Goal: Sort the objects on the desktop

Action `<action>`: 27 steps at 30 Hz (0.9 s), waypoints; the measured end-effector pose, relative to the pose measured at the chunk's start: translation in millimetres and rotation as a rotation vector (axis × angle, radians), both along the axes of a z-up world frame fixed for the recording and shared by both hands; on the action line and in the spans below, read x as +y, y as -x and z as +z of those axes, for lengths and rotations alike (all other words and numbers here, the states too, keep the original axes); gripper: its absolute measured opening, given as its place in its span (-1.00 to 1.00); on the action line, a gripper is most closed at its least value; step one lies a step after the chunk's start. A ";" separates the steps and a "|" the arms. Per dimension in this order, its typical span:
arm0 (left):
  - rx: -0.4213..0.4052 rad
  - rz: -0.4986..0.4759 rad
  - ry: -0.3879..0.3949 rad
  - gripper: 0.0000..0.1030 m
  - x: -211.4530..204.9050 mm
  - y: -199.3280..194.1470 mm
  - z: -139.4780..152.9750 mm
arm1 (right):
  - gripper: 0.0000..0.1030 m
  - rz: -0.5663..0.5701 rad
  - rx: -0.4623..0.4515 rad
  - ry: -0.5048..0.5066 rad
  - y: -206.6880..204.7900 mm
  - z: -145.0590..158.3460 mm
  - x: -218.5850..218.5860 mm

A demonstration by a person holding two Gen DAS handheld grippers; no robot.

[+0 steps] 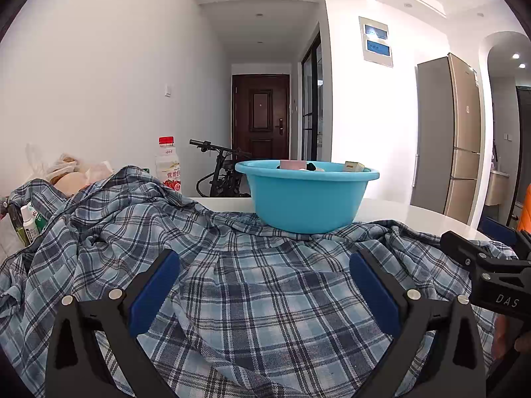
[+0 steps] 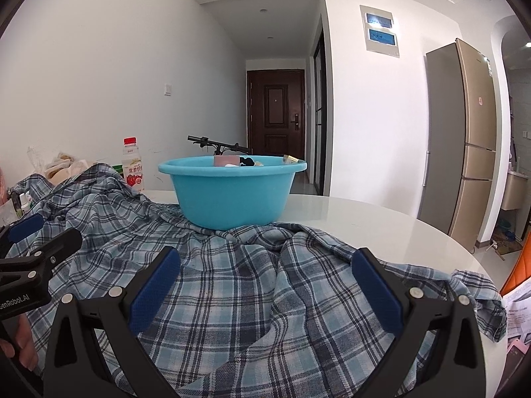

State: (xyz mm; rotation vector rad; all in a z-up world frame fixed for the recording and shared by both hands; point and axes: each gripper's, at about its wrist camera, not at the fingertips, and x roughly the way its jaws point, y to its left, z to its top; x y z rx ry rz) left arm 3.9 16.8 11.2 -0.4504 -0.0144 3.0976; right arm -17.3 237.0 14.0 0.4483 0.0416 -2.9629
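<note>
A blue plaid shirt (image 1: pixel 265 285) lies crumpled over the white table; it also shows in the right wrist view (image 2: pixel 252 285). A turquoise basin (image 1: pixel 307 195) stands on the shirt's far edge and holds several small items; it also shows in the right wrist view (image 2: pixel 232 192). My left gripper (image 1: pixel 265 265) is open and empty just above the shirt. My right gripper (image 2: pixel 265 265) is open and empty over the shirt, to the right of the left one. Each gripper shows at the edge of the other's view.
A drink bottle with a red cap (image 1: pixel 168 165) stands behind the shirt at the left, also in the right wrist view (image 2: pixel 132 164). Plastic bags (image 1: pixel 66 172) and small bottles (image 1: pixel 30 225) lie at far left. Bare white table (image 2: pixel 365 219) lies right of the basin. Papers (image 2: pixel 517 311) lie at the right edge.
</note>
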 end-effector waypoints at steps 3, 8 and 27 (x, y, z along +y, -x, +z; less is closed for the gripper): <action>-0.001 0.000 0.000 1.00 0.0 0.0 -0.1 | 0.99 -0.010 -0.003 -0.003 0.4 -0.3 0.8; -0.001 0.001 0.000 1.00 0.5 -0.3 0.1 | 0.99 -0.008 -0.001 0.000 0.0 0.1 1.1; 0.000 0.017 -0.004 1.00 -0.9 -1.5 0.0 | 0.99 -0.009 -0.001 0.000 -0.1 -0.1 0.7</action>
